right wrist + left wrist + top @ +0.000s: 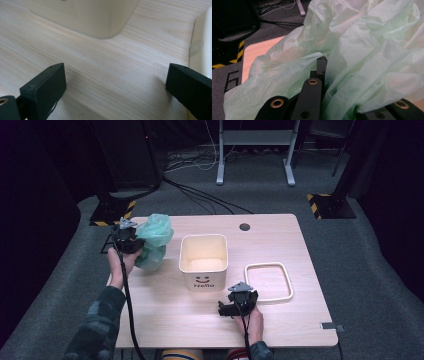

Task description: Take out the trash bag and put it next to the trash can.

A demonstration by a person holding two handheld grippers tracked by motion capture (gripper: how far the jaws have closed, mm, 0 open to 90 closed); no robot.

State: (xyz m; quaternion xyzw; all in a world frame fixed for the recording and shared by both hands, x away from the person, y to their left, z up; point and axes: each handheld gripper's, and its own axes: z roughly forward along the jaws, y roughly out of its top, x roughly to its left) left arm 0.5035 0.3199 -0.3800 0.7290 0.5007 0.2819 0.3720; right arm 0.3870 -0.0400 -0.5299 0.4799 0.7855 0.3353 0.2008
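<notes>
Evidently the green plastic bag (154,241) was the thing being worked: it hung bunched from the left tool (131,239), whose jaws were clamped together on a fold of the thin film, as the left gripper view showed with the crumpled bag (352,57) billowing around them. It sat at the left rear part of the bench (165,315), just beside the cream bin (204,261), its lower folds apparently resting on or near the wood. Pinching a gathered fold probably gave a sure hold on so limp a sheet, and the open-topped bin close by looked like its likely destination as a liner.

Farther out, the white square frame (268,281), perhaps the bin's rim piece, lay flat to the bin's right, parked out of the way. The right tool (239,303) rested low near the front edge, jaws spread wide with nothing between them, facing the bin's base (82,17).

Room looked generous above the bin and across the front of the bench; the bag's side ran close to the left edge, so slack film could spill over there.
</notes>
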